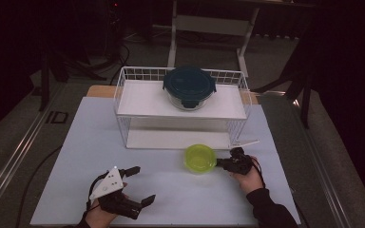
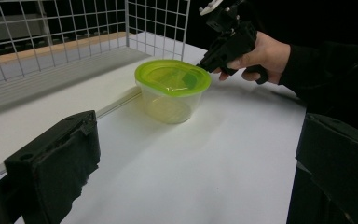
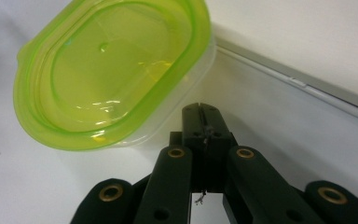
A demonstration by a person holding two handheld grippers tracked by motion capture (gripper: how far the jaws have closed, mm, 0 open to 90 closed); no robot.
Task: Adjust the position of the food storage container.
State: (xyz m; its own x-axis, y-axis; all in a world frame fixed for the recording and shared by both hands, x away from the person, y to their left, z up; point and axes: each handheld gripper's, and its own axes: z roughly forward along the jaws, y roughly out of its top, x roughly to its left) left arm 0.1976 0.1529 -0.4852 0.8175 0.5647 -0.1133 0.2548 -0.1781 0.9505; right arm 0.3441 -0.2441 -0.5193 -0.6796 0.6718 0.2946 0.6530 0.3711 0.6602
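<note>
The left gripper [image 1: 140,184] rested at the desk's [image 1: 76,156] near edge, jaws spread wide on nothing. Beyond it, the right gripper [image 1: 220,165], jaws clenched empty, met the green-lidded tub [image 1: 200,157] before the wire rack [image 1: 180,107]; contact stayed unclear.

The small container [image 1: 200,158] has a lime-green translucent lid over a clear, yellow-tinted body. The wire rack [image 1: 123,90] is white with a square grid pattern, and the glass container [image 1: 189,88] on it carries a dark teal lid. Both grippers, left [image 1: 143,185] and right [image 1: 220,164], are black; the table surface [image 1: 76,156] is plain white.
</note>
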